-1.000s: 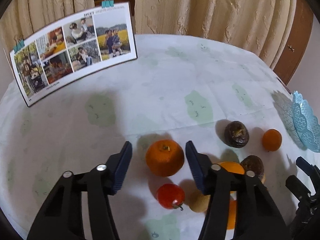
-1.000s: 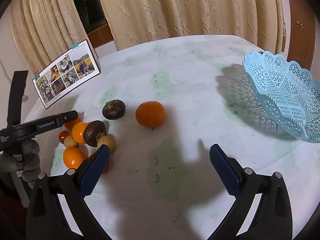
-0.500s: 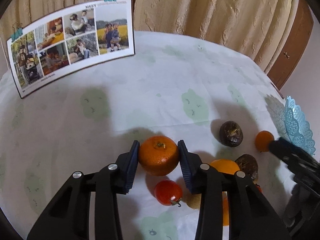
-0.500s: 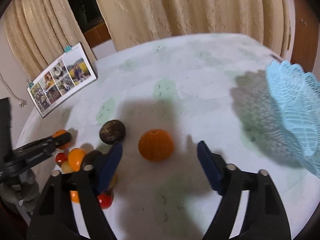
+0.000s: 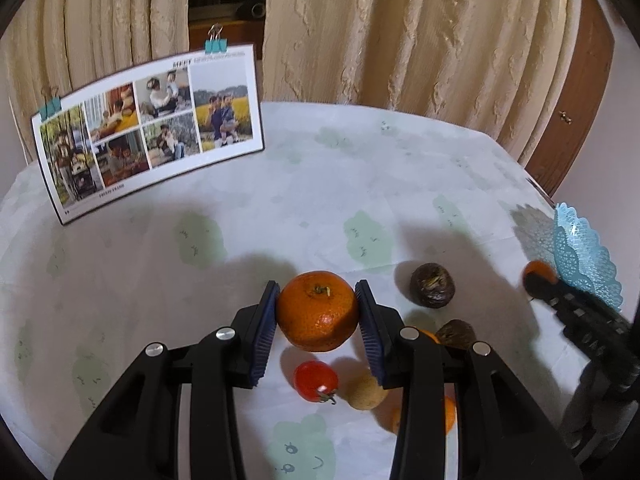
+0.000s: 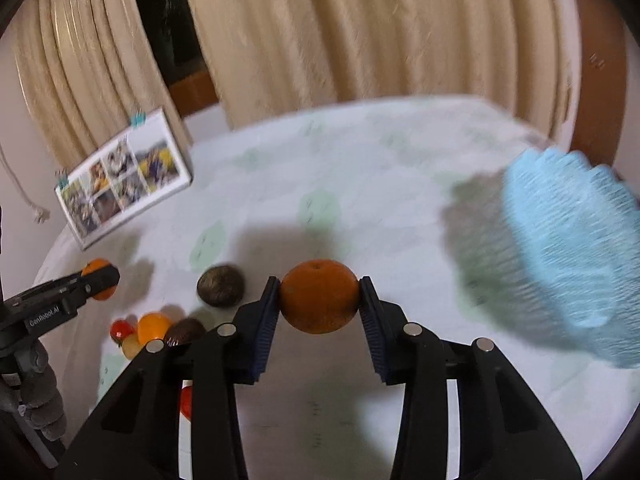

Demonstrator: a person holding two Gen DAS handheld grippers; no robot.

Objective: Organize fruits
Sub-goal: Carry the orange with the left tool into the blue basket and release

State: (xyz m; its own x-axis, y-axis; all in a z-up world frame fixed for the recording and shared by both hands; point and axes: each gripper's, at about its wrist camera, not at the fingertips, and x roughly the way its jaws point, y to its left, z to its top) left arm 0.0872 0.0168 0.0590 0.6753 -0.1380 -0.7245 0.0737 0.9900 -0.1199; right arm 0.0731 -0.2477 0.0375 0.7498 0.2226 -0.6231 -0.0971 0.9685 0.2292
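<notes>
My left gripper (image 5: pixel 317 312) is shut on a large orange (image 5: pixel 318 310) with a green stem, held just above the tablecloth. My right gripper (image 6: pixel 319 300) is shut on a smaller orange (image 6: pixel 319 296); this orange also shows at the right in the left wrist view (image 5: pixel 538 273). A red tomato (image 5: pixel 316 381), a yellowish fruit (image 5: pixel 365 392), two dark brown fruits (image 5: pixel 432 284) (image 5: pixel 456 333) and more oranges (image 5: pixel 450 414) lie near the left gripper. The light blue lattice basket (image 6: pixel 568 248) stands to the right, blurred.
A photo calendar (image 5: pixel 148 128) held by clips stands at the back left of the round table with its pale tablecloth (image 5: pixel 360 184). Beige curtains hang behind. A wooden door (image 5: pixel 576 92) is at the right.
Both grippers closed: the left on the large orange, the right on the smaller orange after moving forward to it. The right view is now blurred from motion.
</notes>
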